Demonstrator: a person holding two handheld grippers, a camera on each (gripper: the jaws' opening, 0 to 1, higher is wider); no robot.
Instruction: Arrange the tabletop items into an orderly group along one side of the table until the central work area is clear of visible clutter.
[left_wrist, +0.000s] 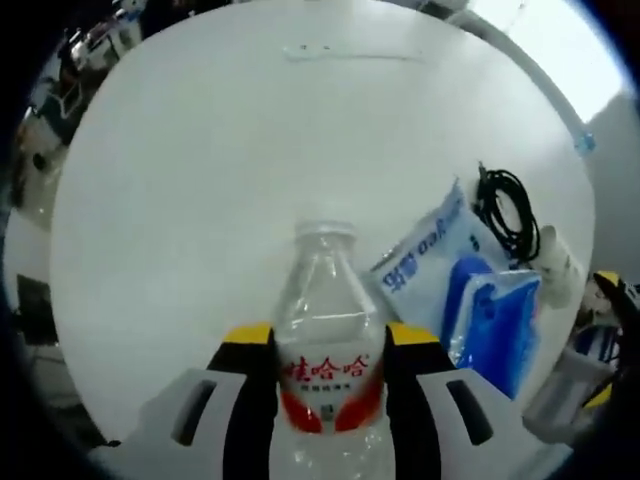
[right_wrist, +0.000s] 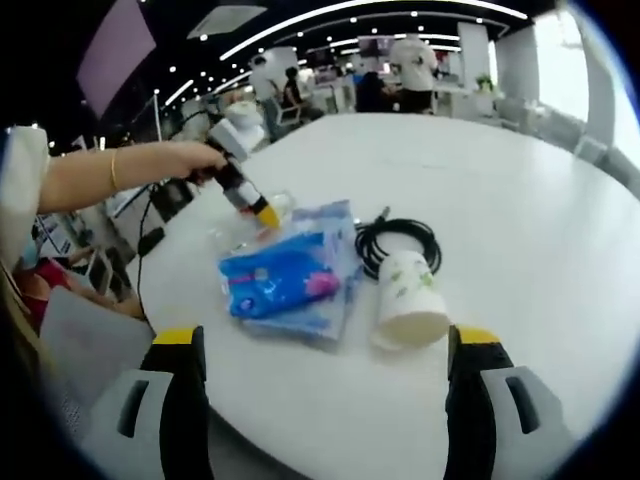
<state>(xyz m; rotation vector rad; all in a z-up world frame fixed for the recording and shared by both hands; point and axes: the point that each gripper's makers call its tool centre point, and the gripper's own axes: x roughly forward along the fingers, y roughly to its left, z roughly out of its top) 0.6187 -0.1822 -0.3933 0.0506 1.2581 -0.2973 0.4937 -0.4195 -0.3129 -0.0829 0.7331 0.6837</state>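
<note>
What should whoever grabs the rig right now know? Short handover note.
Left gripper: shut on the water bottle, held upright between the jaws.
Right gripper: open, holding nothing, above the table edge.
Things: blue packet lies flat beside the coiled black cable; the paper cup lies on its side against the cable.
Done: bottle picked up.
Left: set the bottle down by one edge, then probably stand the cup upright and group packet, cable and cup with it.
</note>
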